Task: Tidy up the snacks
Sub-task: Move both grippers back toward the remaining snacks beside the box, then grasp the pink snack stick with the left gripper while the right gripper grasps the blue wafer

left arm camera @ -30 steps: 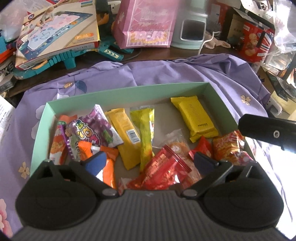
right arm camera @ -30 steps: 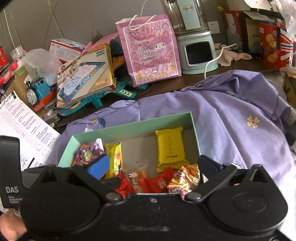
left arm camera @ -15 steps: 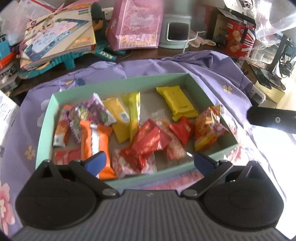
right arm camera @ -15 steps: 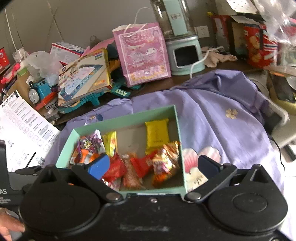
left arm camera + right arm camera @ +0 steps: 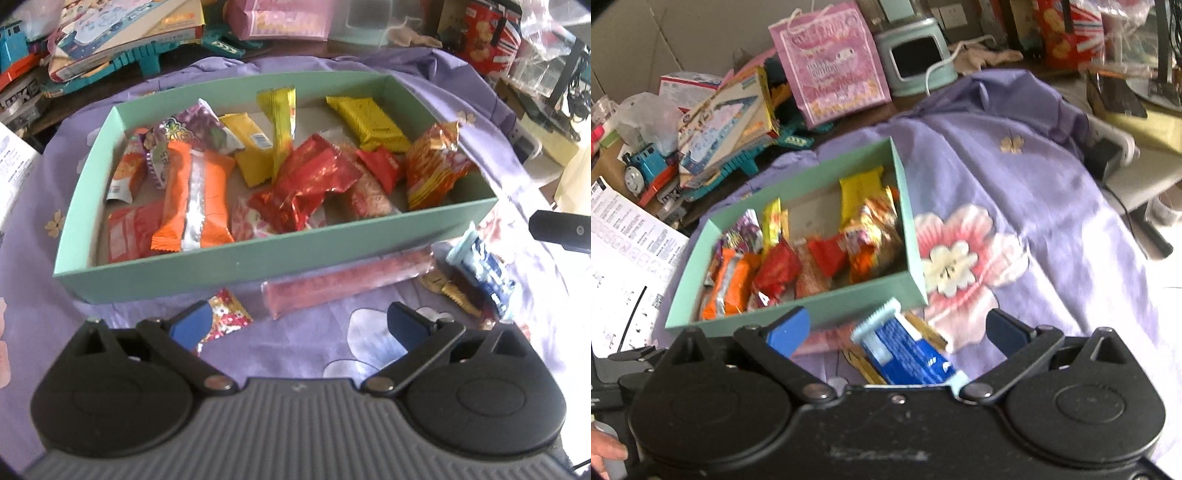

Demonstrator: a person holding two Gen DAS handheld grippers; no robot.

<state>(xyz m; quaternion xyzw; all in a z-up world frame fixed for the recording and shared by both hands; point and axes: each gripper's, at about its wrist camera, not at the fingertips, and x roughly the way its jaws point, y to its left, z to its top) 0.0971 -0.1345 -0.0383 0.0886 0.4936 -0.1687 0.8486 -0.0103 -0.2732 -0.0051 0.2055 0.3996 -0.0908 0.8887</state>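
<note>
Before the green box (image 5: 236, 266), long pink snack stick (image 5: 347, 282) lying along its wall, both grippers (image 5: 299, 325) (image 5: 897, 332) spread, empty.

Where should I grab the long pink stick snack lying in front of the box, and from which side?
Grip the pink stick across its narrow width near the middle, coming down from above. It lies flat on the cloth, close along the box wall, so a side approach looks blocked. The left gripper, open and nearest, could probably straddle it with one finger on each long edge.
</note>
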